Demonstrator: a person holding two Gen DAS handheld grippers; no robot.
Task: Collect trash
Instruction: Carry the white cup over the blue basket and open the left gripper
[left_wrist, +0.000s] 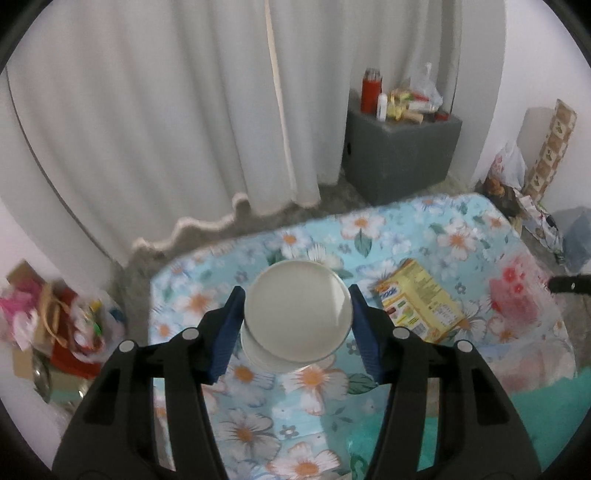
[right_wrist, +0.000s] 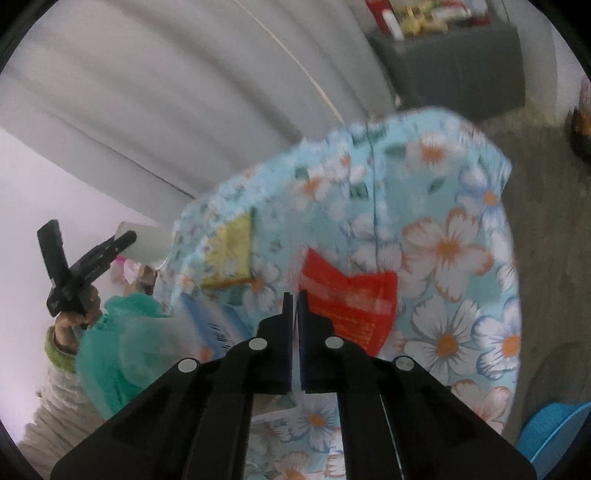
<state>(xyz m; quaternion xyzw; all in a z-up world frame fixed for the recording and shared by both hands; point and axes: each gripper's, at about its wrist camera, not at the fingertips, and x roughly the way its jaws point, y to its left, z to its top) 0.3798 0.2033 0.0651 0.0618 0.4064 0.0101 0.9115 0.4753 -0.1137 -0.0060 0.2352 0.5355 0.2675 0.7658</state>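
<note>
The left gripper (left_wrist: 297, 314) clamps a white cup (left_wrist: 297, 314) by its sides, its pale round end facing the camera, lifted clear of the flowered table (left_wrist: 406, 229), probably so it can go into the green bag (right_wrist: 122, 339). The right gripper (right_wrist: 294, 299) is clenched; whether it pinches a thin edge of that bag I cannot tell. Farther out, a yellow box (left_wrist: 419, 304) lies flat on the table beside the cup, and a red wrapper (right_wrist: 351, 301) lies just past the right gripper's tips, both uncollected. The bag's mouth is cut off, blur smears the cloth, and the cup's contents stay hidden.
</note>
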